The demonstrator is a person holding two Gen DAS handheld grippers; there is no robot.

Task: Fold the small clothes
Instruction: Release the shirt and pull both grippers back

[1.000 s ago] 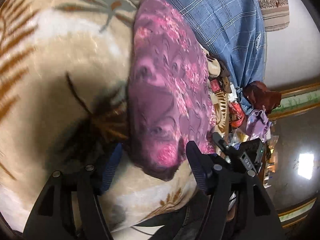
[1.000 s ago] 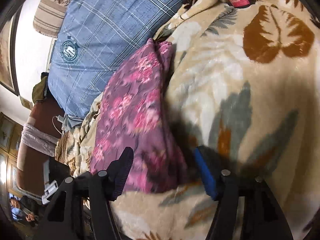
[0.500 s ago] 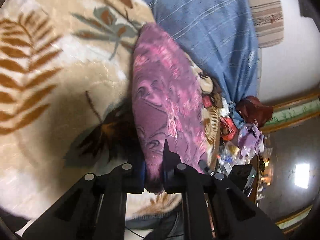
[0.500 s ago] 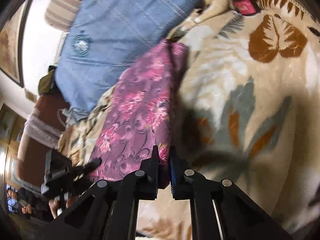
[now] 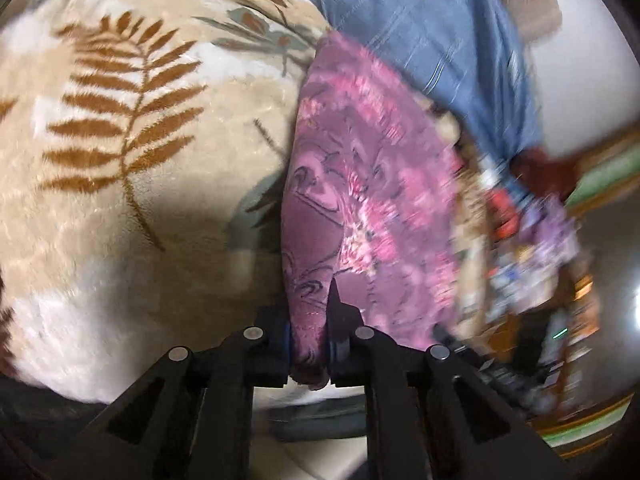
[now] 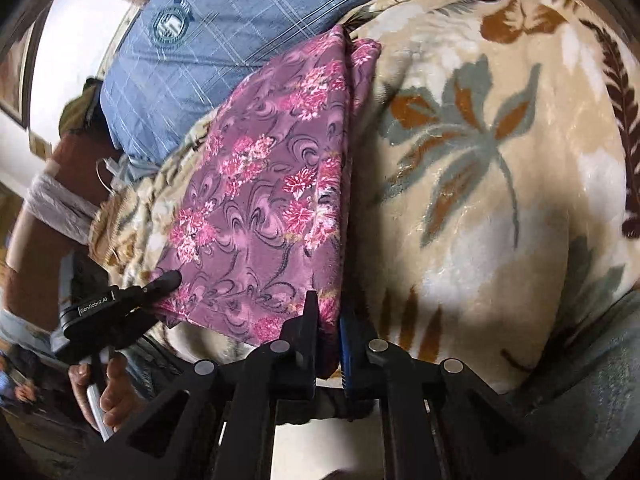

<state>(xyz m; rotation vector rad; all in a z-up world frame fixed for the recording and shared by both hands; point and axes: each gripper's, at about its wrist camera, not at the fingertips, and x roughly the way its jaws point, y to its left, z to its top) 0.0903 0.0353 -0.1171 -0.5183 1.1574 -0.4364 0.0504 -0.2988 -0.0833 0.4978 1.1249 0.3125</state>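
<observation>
A purple cloth with pink flowers (image 5: 360,184) lies folded lengthwise on a beige leaf-patterned blanket (image 5: 120,140). My left gripper (image 5: 308,332) is shut on the cloth's near corner, which bunches between the pads. In the right wrist view the same cloth (image 6: 272,184) stretches away from me, and my right gripper (image 6: 328,320) is shut on its other near corner at the folded edge. The left gripper (image 6: 160,282) also shows there, at the cloth's left corner, held by a hand.
A blue checked pillow (image 6: 208,40) lies beyond the cloth's far end. The blanket (image 6: 500,160) spreads wide to the right. Cluttered small items (image 5: 532,248) sit off the bed's edge to the right in the left wrist view.
Both grippers were open around the cloth's near corners a second ago. They closed on the corners and now hold the near edge lifted slightly.
</observation>
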